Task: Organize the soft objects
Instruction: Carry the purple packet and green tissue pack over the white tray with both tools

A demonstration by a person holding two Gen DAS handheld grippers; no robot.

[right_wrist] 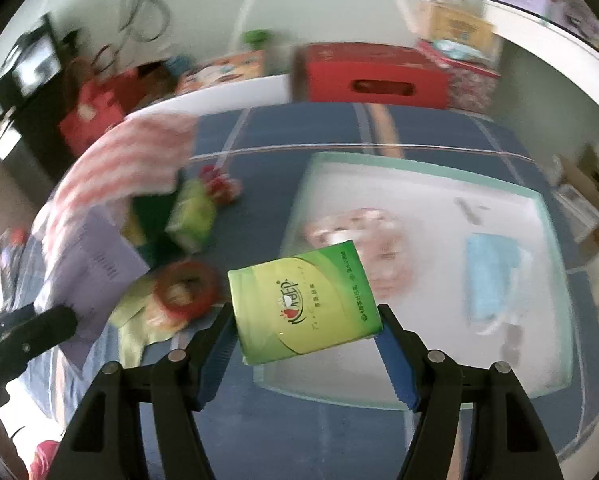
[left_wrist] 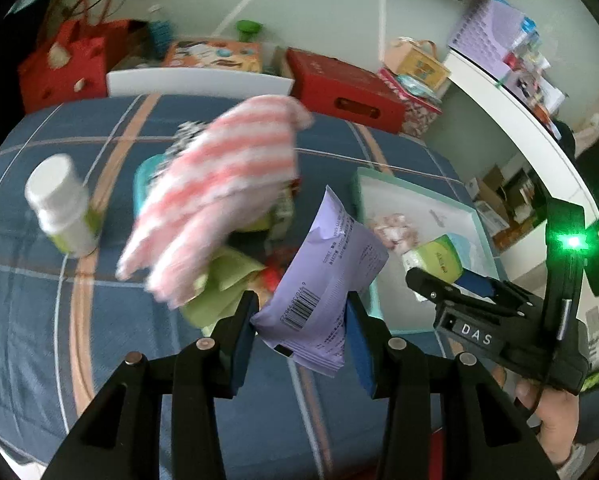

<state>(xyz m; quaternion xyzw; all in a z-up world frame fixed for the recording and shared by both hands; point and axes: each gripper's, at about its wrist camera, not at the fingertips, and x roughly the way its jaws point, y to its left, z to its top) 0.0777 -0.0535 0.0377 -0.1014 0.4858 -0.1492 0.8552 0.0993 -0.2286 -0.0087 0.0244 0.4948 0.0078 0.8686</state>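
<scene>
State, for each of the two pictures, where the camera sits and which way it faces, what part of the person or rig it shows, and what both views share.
Left wrist: on the left gripper, facing forward over the bed; jaws shut on a purple packet; the right gripper and a hand show.
Right wrist: on the right gripper, facing the shallow box; jaws shut on a green tissue pack; the left gripper's edge shows.
Shared: blue bedspread, striped cloth, red crate, shallow box, both packs.
</scene>
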